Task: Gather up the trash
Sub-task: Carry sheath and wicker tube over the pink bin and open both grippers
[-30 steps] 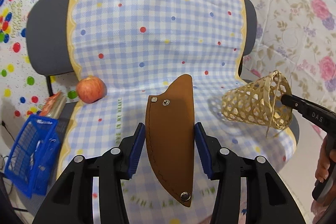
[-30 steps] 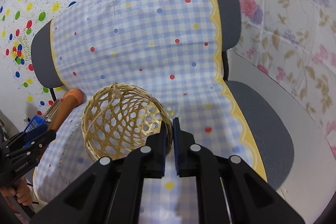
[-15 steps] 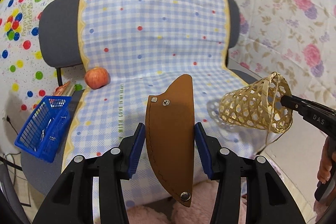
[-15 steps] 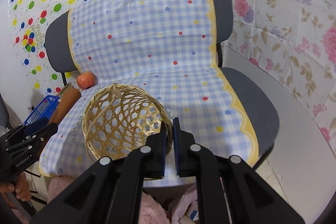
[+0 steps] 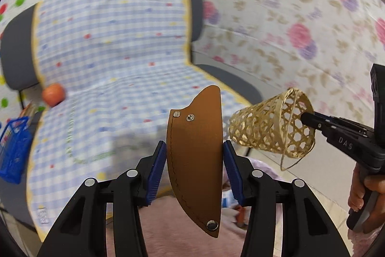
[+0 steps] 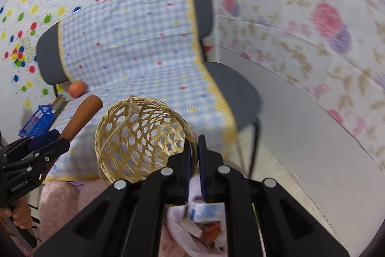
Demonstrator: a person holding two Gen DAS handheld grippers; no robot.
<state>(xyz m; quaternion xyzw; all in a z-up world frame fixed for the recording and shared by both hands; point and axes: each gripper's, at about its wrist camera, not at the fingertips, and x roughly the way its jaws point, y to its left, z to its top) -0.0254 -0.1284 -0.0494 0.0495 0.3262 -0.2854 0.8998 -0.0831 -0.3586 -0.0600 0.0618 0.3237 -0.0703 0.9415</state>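
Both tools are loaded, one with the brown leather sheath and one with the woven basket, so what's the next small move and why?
Probably lower both over the pink bag below and let go there. The left tool grips the brown sheath, the right tool pinches the woven basket by its rim, and both now hang past the chair edge, above the bag, which already holds scraps.

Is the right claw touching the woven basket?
Touching. In the right wrist view, the right claw is shut on the woven basket, its rim pinched between the two blue pads.
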